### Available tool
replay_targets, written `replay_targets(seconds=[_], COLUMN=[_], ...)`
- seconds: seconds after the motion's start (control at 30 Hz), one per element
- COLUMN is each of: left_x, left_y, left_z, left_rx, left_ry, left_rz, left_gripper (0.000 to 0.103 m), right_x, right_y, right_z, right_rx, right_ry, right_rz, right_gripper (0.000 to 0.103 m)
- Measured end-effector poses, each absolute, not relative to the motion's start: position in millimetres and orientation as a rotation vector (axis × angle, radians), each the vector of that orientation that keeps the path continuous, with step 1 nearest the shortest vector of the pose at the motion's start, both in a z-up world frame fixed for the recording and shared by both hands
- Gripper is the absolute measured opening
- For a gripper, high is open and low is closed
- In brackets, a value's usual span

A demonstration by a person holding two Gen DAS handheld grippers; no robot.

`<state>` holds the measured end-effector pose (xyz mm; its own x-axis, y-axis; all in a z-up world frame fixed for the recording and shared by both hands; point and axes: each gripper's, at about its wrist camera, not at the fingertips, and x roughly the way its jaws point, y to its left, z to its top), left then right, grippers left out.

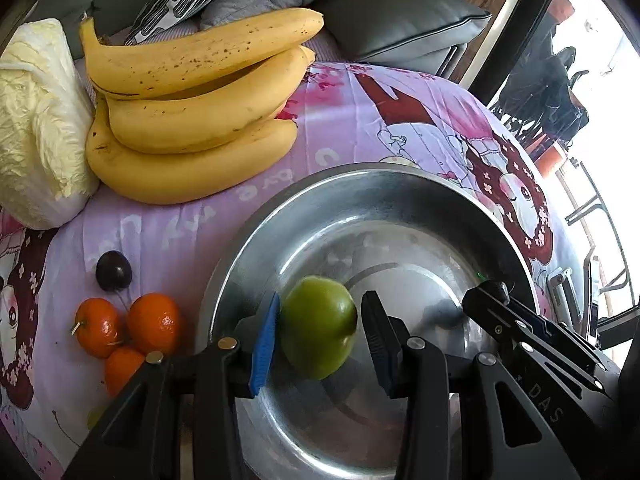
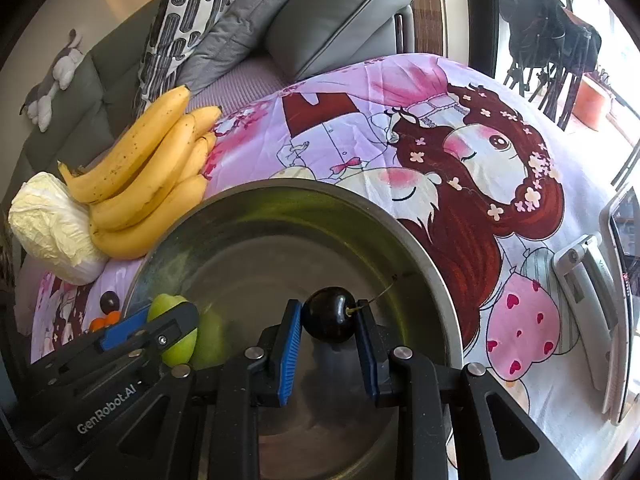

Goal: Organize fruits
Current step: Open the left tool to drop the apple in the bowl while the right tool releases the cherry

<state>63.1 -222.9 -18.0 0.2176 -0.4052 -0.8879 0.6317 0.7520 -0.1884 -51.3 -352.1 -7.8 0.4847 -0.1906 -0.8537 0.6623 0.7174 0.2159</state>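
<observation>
Green fruit [image 1: 319, 326]: inside the metal bowl [image 1: 360, 208], pinched by the left gripper [image 1: 320, 328].
Dark cherry [image 2: 329, 314]: over the bowl, squeezed in the right gripper [image 2: 329, 332].
Outside the bowl: bananas [image 1: 192, 104], oranges [image 1: 132, 326], another cherry [image 1: 113, 270], a cabbage [image 1: 40, 128], all on the pink cloth [image 1: 360, 120].

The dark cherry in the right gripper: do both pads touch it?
Touching. In the right wrist view the right gripper has both pads against the dark cherry, held above the metal bowl.
</observation>
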Motion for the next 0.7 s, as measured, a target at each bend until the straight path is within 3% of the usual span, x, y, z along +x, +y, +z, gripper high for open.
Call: replay_targets(seconds=[0.57,0.7], left_x=[61.2,63.5], left_y=[-196.0,-182.6], left_z=[8.6,12.3], left_rx=[0.214,0.213], left_ry=[1.158,1.158], left_rz=[-0.665,-0.603], left_gripper=[0.047,0.054], right_x=[-54.4,-53.9], right_y=[-345.7,-343.9], right_z=[3.3,1.3], right_rx=[0.557,0.553], right_ry=[0.927,0.949], right_rz=[-0.56,-0.561], right_gripper=[0.033,0.033])
